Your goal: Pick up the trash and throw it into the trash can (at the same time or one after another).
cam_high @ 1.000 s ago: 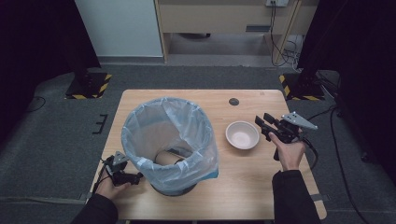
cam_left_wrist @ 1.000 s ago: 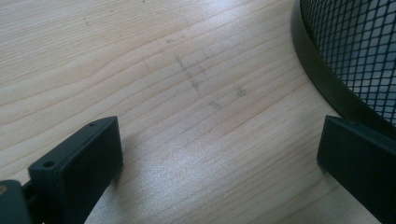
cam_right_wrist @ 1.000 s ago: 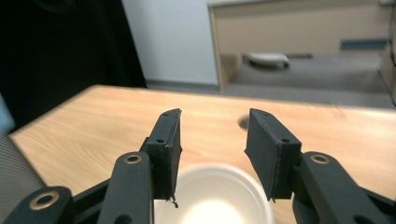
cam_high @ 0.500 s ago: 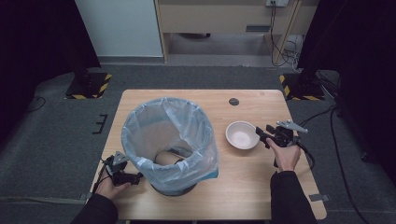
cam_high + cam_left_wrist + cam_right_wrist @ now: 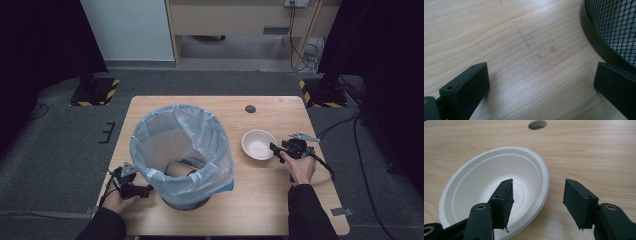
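A white paper bowl (image 5: 258,144) (image 5: 486,182) sits empty on the wooden table (image 5: 280,210), right of a black mesh bin (image 5: 182,200) (image 5: 616,25) lined with a pale blue plastic bag (image 5: 175,145). My right gripper (image 5: 275,147) (image 5: 536,186) is low at the bowl's right rim. One jaw hangs over the bowl's inside, the other outside the rim, and neither pad presses on it. Its jaws have just been opening. My left gripper (image 5: 145,190) (image 5: 541,72) stands open low over bare wood beside the bin's base, with nothing between its jaws.
A round dark cable hole (image 5: 250,108) (image 5: 537,124) lies in the table behind the bowl. The bin takes up the middle left of the table. Grey carpet surrounds the table, with cables (image 5: 350,130) trailing at the right.
My right hand has sunk toward the table and come in over the bowl's right rim, its jaws spreading wider. The left hand, bin and bowl stayed put.
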Motion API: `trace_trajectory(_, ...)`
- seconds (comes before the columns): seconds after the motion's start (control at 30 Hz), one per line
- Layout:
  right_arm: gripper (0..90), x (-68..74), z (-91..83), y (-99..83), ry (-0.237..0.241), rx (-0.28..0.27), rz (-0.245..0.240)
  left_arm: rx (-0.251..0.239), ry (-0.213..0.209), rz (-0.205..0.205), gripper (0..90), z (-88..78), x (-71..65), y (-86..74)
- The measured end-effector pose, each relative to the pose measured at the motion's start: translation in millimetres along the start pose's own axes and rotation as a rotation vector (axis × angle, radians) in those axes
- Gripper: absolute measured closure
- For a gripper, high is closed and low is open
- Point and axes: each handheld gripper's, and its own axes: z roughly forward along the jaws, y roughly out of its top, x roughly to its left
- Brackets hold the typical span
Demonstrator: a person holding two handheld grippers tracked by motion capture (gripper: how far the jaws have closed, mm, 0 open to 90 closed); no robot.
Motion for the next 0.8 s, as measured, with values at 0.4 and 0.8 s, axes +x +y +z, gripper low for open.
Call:
trace_trajectory(0.4, 58.1, 3.7, 9.9, -5.9, 0.015, 0.078, -0.001, 0.0, 0.0, 0.0, 0.0, 0.0, 0.0, 0.0)
trace_trajectory(0.8, 80.9, 8.1, 1.6, -1.6, 0.042, 0.089, 0.039, 0.0, 0.0, 0.0, 0.0, 0.0, 0.0, 0.0)
